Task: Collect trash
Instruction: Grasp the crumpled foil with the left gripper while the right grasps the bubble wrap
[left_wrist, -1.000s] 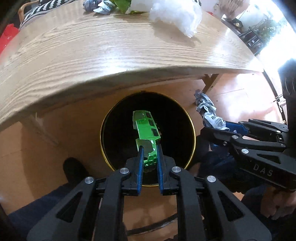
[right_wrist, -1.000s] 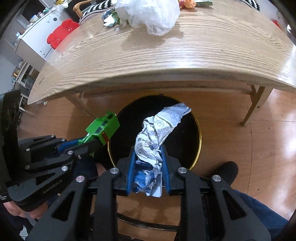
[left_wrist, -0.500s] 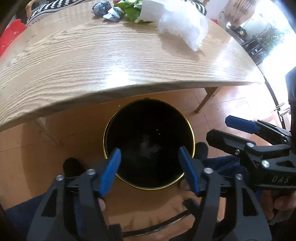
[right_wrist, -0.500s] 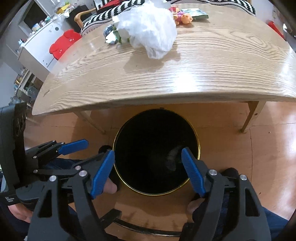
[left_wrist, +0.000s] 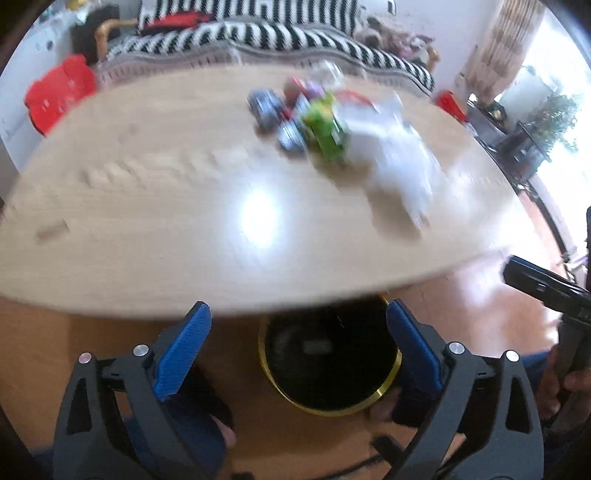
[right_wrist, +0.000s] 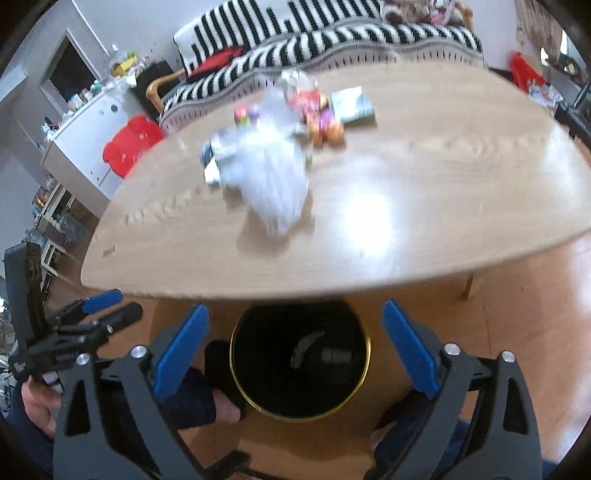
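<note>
A black bin with a gold rim (left_wrist: 328, 369) (right_wrist: 300, 360) stands on the floor under the table's front edge, with faint trash shapes inside. My left gripper (left_wrist: 297, 334) is open and empty above it. My right gripper (right_wrist: 295, 334) is open and empty too. On the wooden table (left_wrist: 147, 221) (right_wrist: 443, 177) lies a blurred pile of trash: a white plastic bag (left_wrist: 399, 162) (right_wrist: 269, 173), a green wrapper (left_wrist: 327, 131) and silvery wrappers (left_wrist: 266, 107) (right_wrist: 216, 155). The left gripper also shows in the right wrist view (right_wrist: 88, 314).
A striped sofa (left_wrist: 258, 37) (right_wrist: 314, 33) stands behind the table. Red stools (left_wrist: 55, 96) (right_wrist: 129, 147) stand at the left. A small toy figure (right_wrist: 321, 122) and a green booklet (right_wrist: 352, 105) lie on the table. My feet (right_wrist: 218, 373) are beside the bin.
Both grippers opened and dropped the green wrapper and the crumpled silver wrapper into the bin. Both have since risen and tilted up, so the tabletop now fills the views.
</note>
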